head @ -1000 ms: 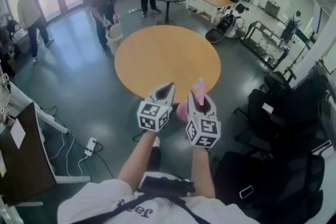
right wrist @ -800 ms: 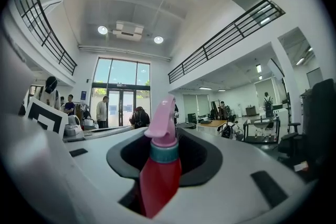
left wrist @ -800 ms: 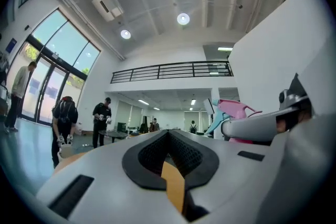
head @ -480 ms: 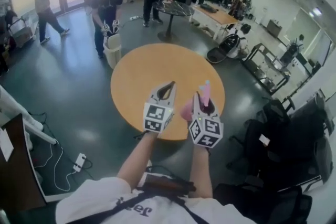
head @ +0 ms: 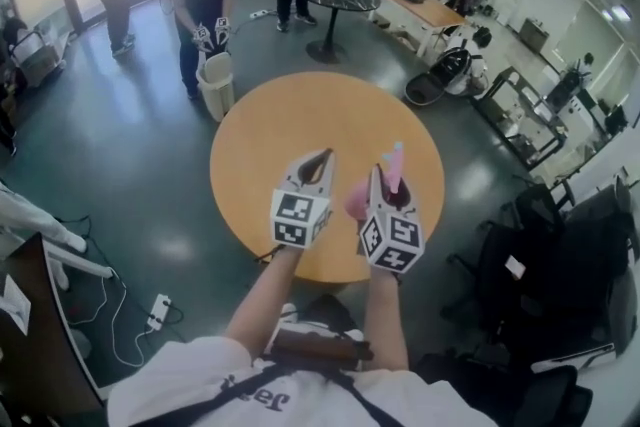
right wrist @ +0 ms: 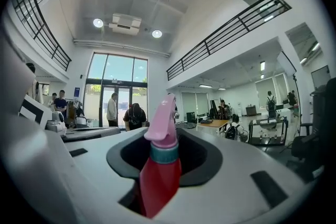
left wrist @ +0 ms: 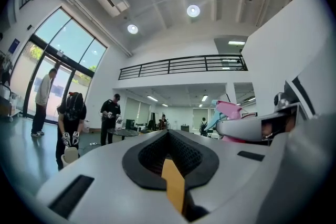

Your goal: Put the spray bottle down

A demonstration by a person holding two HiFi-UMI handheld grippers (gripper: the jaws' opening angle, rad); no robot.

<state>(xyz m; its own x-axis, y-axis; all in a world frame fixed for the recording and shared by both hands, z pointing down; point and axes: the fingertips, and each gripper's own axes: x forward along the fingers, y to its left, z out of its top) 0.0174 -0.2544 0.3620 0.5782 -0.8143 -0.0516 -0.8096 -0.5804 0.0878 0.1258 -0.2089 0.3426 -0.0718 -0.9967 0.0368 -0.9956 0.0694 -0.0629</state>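
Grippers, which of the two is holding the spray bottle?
The right gripper: the pink-headed spray bottle stands clamped between its jaws, while the left gripper has its jaws together on nothing.

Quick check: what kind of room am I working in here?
Likely an open office or lab hall: a round wooden table, a desk with equipment, and a mezzanine railing overhead.

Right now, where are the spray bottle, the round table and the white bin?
spray bottle [right wrist: 159,180]: right gripper view, on its red body.
round table [head: 300,120]: head view, on its bare top.
white bin [head: 217,87]: head view, on its side wall.
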